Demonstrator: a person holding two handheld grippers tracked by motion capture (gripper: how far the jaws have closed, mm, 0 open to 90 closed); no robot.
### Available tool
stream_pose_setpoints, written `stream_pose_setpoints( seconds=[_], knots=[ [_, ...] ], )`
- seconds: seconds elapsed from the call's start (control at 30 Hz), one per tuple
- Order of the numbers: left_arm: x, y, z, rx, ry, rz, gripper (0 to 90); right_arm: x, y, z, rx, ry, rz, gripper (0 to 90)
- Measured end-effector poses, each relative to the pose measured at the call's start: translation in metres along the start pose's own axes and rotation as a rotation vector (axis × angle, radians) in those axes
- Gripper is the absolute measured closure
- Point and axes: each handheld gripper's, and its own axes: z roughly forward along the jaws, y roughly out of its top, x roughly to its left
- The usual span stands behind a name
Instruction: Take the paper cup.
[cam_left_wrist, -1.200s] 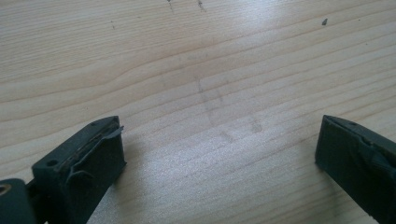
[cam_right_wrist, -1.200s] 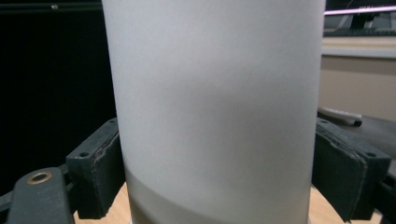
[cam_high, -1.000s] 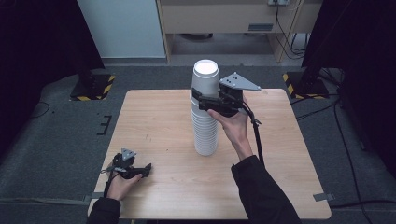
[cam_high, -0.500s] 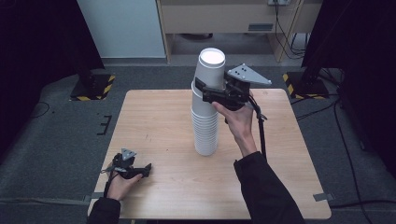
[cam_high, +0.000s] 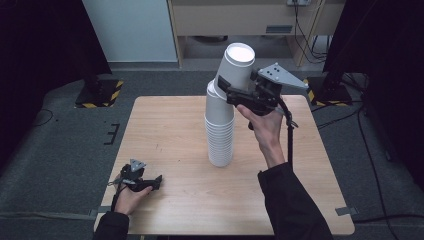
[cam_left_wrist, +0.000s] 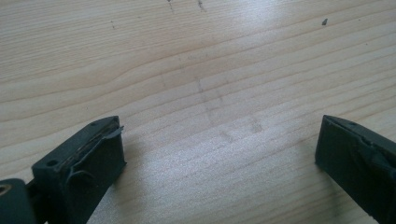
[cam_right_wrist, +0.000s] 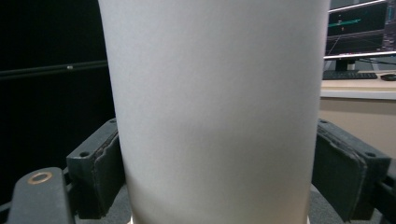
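Note:
A tall stack of white paper cups (cam_high: 220, 130) stands upside down near the middle of the wooden table (cam_high: 165, 125). My right gripper (cam_high: 231, 93) is shut on the top white cup (cam_high: 236, 65), which is lifted and tilted off the stack's top. In the right gripper view that top white cup (cam_right_wrist: 215, 107) sits squeezed between both black pads (cam_right_wrist: 338, 175). My left gripper (cam_high: 150, 182) rests on the table at the front left, open, with bare wood between its pads (cam_left_wrist: 88, 168).
The table's front edge runs just below the left hand. A desk with a monitor (cam_right_wrist: 357, 28) and keyboard stands far off. Dark stands with yellow-black striped bases (cam_high: 102, 92) flank the table's far corners.
My right gripper has risen and tilted with the top cup, drawing it up off the stack. The left gripper has stayed put.

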Motion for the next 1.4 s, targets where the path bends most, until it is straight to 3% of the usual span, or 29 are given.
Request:
stream_pose_setpoints(
  seconds=[0.47, 0.9, 1.4],
  knots=[
    [0.0, 0.0, 0.0, 0.0, 0.0, 0.0, 0.5, -0.021, 0.005, -0.033, -0.027, -0.054, 0.017, 14.3],
    [0.0, 0.0, 0.0, 0.0, 0.0, 0.0, 0.4, -0.043, -0.003, -0.066, -0.017, -0.1, 0.033, 14.2],
    [0.0, 0.0, 0.0, 0.0, 0.0, 0.0, 0.4, -0.055, -0.018, -0.09, -0.008, -0.126, 0.06, 14.3]
  ],
)
